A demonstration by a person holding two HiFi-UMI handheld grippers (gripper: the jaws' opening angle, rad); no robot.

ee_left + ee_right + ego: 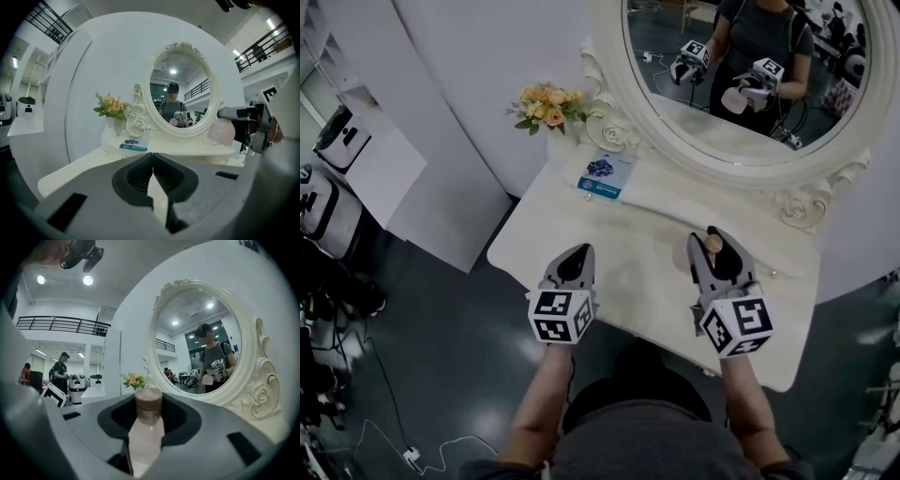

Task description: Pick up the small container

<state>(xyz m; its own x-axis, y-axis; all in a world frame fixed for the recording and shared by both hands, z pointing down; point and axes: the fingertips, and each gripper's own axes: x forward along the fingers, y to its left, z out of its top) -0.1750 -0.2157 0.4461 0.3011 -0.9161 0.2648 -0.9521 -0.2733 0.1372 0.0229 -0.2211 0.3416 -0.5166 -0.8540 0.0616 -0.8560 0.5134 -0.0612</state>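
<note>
In the lower right of the head view, the right gripper (715, 251) was clamped on the small container (146, 427), its brown cap showing between the jaw tips above the table (628, 225). The left gripper (576, 261), at lower centre-left, was empty with its jaws together. To lift well, I judged the squeeze should hold steady and the rise go straight up, keeping the container clear of the mirror (741, 75) frame at upper right.
</note>
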